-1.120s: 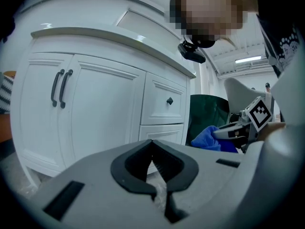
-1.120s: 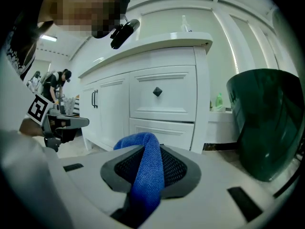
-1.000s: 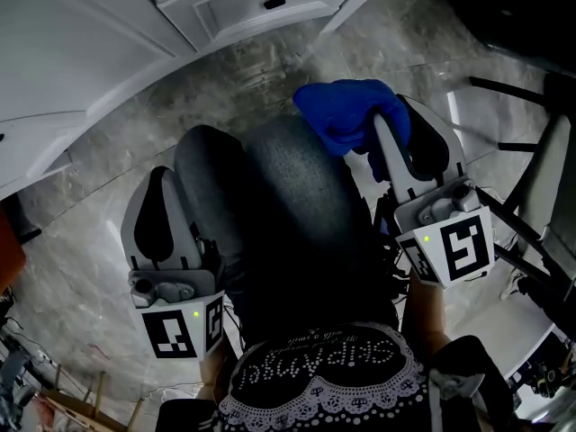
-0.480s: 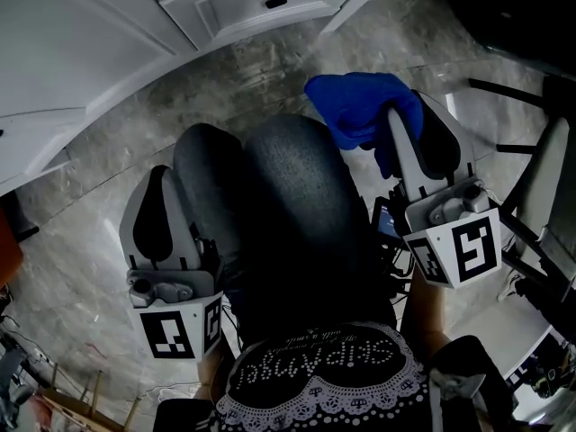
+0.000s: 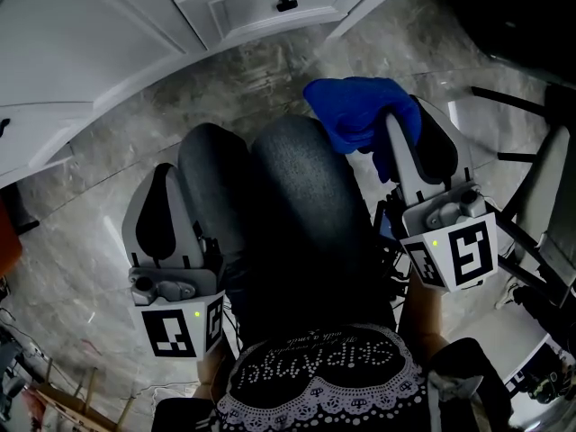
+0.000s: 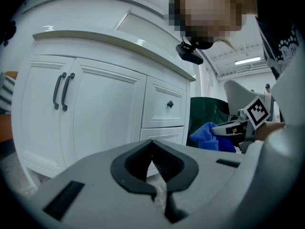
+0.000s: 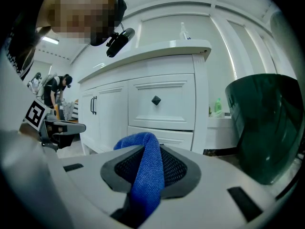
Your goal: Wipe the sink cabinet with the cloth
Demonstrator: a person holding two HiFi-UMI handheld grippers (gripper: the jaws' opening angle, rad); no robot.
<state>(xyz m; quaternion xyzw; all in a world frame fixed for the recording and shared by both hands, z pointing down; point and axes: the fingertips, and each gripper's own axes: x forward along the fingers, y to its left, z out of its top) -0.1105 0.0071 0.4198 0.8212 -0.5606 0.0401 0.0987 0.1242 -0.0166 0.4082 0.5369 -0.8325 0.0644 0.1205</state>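
Gripping a blue cloth (image 7: pixel 147 175), the right gripper (image 7: pixel 150 162) has its jaws pressed onto a fold that rises between the dark pads and bunches past the tips. In the head view the cloth (image 5: pixel 358 111) sits at the far end of the right gripper (image 5: pixel 389 142), held above the floor just right of the person's knees (image 5: pixel 288 214) and apart from the cabinet. The left gripper (image 6: pixel 153 155) is closed with nothing in it (its tips meet, with only floor showing through the slit below them); it hangs to the left of the knees (image 5: pixel 169 187).

The floor (image 5: pixel 81 232) is glossy grey marbled tile. The white sink cabinet (image 5: pixel 90 25) lies far and left, with panelled doors, paired dark handles (image 6: pixel 63 90), a drawer with a small dark knob (image 7: pixel 156 100) and a pale countertop (image 6: pixel 119 41). To the right of the cabinet stands a dark green rounded object (image 7: pixel 267 128).
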